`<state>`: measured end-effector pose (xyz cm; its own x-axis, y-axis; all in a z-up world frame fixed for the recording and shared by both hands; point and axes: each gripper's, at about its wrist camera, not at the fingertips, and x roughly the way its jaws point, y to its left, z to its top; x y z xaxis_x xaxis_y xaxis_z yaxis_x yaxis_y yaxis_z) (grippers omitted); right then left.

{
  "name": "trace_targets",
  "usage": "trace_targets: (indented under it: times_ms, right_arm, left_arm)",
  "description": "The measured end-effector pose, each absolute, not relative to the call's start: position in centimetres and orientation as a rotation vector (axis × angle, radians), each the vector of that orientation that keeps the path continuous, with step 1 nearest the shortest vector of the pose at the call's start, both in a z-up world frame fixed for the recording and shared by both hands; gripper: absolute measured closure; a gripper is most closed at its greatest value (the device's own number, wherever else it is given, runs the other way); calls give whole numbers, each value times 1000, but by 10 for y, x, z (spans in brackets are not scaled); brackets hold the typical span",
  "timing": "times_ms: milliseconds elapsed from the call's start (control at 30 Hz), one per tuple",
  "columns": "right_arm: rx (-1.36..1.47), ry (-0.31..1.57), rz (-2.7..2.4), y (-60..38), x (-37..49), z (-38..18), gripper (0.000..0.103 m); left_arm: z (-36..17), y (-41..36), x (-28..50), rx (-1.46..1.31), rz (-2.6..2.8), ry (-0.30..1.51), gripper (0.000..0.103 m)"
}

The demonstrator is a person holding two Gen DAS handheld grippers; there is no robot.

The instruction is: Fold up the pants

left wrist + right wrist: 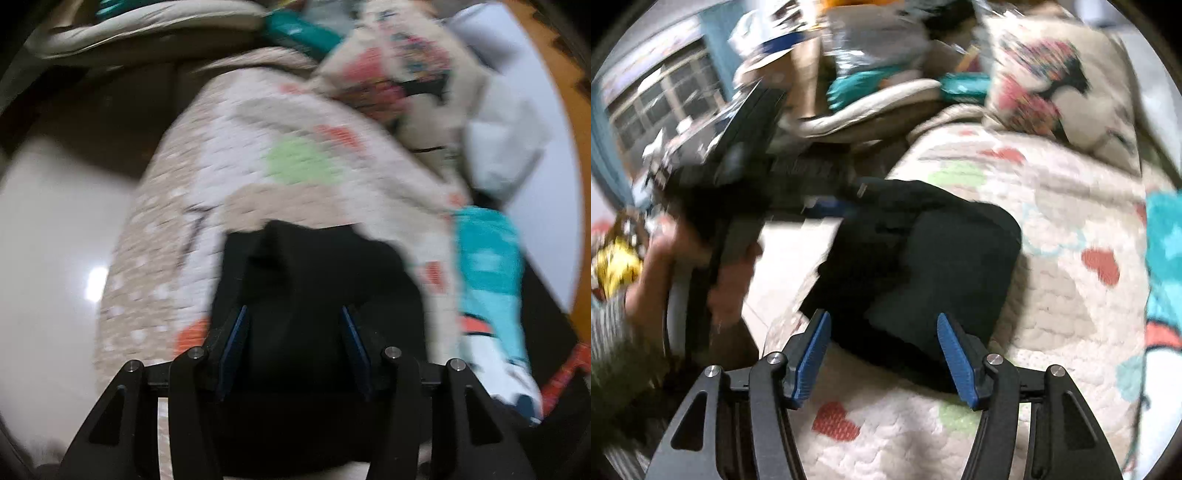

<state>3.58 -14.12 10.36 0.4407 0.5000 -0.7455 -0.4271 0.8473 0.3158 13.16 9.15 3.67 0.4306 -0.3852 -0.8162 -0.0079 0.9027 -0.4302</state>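
The left gripper (293, 314) is seen with its jaws spread wide; black pants (314, 280) fill the gap between the blue pads (234, 343), but a grasp cannot be confirmed through the blur. The right gripper (882, 321) is likewise released, jaws wide apart, hovering over the near end of the pants (923, 266). The pants are laid folded on the patterned quilt (1052, 295), long axis running from near-centre toward upper left. A pillow (1052, 85) is noted beyond.

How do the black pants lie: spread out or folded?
Folded: the pants form a compact layered bundle on the quilt, no legs stretched out.
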Motion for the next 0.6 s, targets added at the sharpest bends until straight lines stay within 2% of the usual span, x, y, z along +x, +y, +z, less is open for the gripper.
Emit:
trace_targets:
  times_ms: [33, 67, 100, 233, 367, 600]
  right_arm:
    - [100, 967, 554, -144, 42, 96, 38]
    - [105, 979, 533, -147, 47, 89, 38]
    - [109, 995, 506, -149, 51, 81, 38]
    - [188, 1050, 497, -163, 49, 62, 29]
    - [267, 1072, 503, -174, 48, 56, 29]
    - [296, 1009, 480, -190, 40, 70, 29]
  left_arm:
    - [27, 97, 132, -413, -217, 1124, 48]
    - [20, 104, 131, -440, -199, 1134, 35]
    - [17, 109, 129, -462, -193, 1136, 32]
    - [16, 121, 119, -523, -209, 1139, 32]
    - [28, 120, 109, -528, -189, 1132, 32]
    - [61, 121, 80, -517, -101, 1067, 32]
